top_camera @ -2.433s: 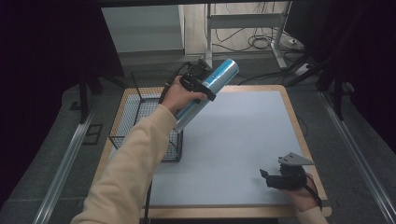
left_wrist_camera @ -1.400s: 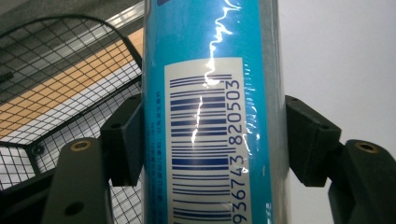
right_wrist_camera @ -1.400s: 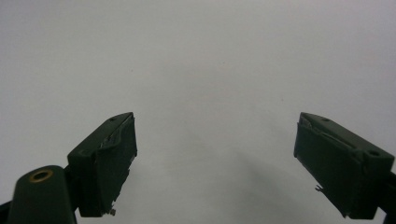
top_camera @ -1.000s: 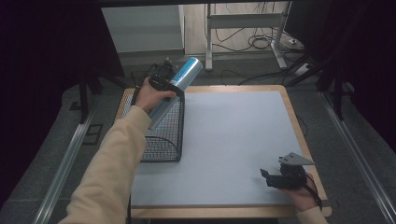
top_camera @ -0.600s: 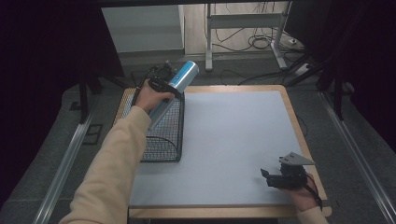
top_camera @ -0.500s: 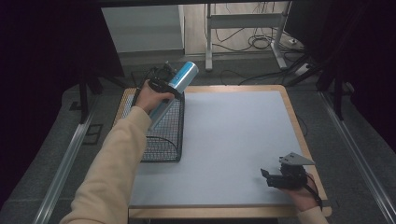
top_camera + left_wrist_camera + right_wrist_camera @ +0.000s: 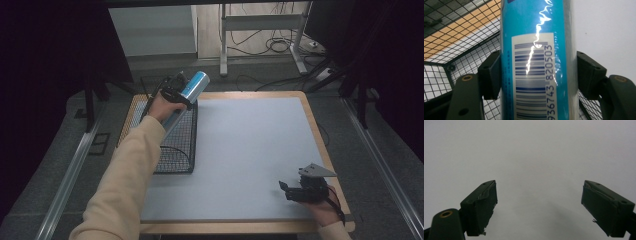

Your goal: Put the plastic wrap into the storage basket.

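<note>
Blue cylinder (image 7: 187,95) gripped over the wire basket (image 7: 175,145).
Left gripper (image 7: 537,72) pinches it with both jaws pressed against its sides, barcode label facing the camera; it tilts above the basket's far end at the table's (image 7: 260,150) left edge. Right gripper (image 7: 539,207) rests near the table's front right corner, jaws spread wide, holding nothing.

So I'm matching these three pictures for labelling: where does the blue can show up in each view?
High view: the blue can is upper left, tilted, held by the left gripper over the wire basket.
Left gripper view: it runs up the middle, barcode facing the camera, clamped between the two jaws.
Right gripper view: no blue can there; open jaws over the white tabletop.
Shared landmark: the white tabletop, with basket mesh beside the can in two views.
</note>
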The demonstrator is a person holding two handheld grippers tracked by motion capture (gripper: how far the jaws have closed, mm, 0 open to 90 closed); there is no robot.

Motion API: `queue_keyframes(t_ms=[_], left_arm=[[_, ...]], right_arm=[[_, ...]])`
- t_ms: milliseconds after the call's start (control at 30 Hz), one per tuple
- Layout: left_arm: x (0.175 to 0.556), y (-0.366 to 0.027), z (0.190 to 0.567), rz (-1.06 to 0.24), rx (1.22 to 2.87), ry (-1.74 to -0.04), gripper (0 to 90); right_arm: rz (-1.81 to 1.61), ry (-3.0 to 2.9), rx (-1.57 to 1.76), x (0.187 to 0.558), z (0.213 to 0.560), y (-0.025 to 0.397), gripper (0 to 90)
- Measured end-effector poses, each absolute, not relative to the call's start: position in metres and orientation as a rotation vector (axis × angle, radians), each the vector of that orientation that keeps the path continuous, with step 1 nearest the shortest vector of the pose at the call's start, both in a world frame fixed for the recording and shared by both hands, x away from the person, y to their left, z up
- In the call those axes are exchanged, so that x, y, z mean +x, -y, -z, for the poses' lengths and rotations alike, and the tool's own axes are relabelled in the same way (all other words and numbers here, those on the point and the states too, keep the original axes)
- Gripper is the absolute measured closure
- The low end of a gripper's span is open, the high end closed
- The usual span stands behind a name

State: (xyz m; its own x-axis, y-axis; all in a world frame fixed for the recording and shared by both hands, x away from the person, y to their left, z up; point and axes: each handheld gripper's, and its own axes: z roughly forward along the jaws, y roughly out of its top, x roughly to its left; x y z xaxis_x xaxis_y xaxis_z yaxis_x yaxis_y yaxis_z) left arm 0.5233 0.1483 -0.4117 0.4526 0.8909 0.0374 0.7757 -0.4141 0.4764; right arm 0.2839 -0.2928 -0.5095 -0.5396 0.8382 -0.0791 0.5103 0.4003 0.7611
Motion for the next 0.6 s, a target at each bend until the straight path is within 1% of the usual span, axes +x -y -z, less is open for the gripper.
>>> queue_keyframes(t_ms=[133,300,600], left_arm=[[0.526,-0.144,0.421,-0.438,2.364,-1.43,31.7],[0.528,-0.142,0.428,-0.438,2.41,-1.441,31.7],[0.53,-0.143,0.432,-0.479,2.411,-1.465,31.4]], right_arm=[[-0.97,-2.21,1.148,0.284,0.509,0.292,13.8],[-0.97,-2.209,1.147,0.283,0.509,0.292,13.8],[-0.965,-2.211,1.148,0.284,0.509,0.292,13.8]])
